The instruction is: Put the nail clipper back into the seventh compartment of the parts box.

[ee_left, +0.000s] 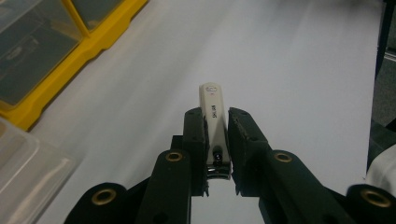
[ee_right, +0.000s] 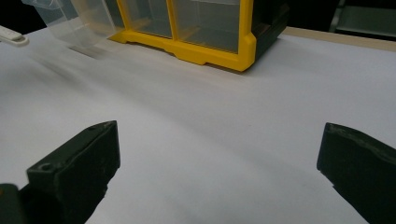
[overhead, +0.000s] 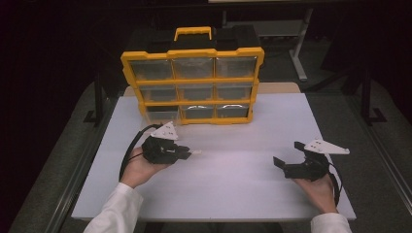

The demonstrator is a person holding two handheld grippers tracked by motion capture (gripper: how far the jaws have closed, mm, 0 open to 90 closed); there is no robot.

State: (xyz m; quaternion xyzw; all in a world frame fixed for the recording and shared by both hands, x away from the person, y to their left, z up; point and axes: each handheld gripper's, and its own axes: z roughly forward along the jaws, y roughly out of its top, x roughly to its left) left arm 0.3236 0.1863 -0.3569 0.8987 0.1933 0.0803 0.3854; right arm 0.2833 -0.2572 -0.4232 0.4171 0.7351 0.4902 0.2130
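A cream nail clipper point(ee_left: 212, 105) with a metal end is clamped lengthwise between the black jaws of my left gripper point(ee_left: 216, 115), its rounded tip sticking out past them. From above, the left gripper point(overhead: 187, 153) hovers over the white table left of centre, and the clipper point(overhead: 196, 152) points right. The clipper's tip point(ee_right: 11, 36) shows again at the far left of the right gripper view. My right gripper point(overhead: 288, 154) rests at the right of the table, and its jaws stand wide apart over bare white surface point(ee_right: 219, 140) with nothing between them.
A yellow organiser point(overhead: 192, 85) with clear drawers stands upright at the back of the white table point(overhead: 233, 194). Its bottom-left clear drawer point(ee_right: 70, 18) is pulled out toward the left gripper. The organiser's yellow base point(ee_left: 70, 60) lies close on the left gripper's left.
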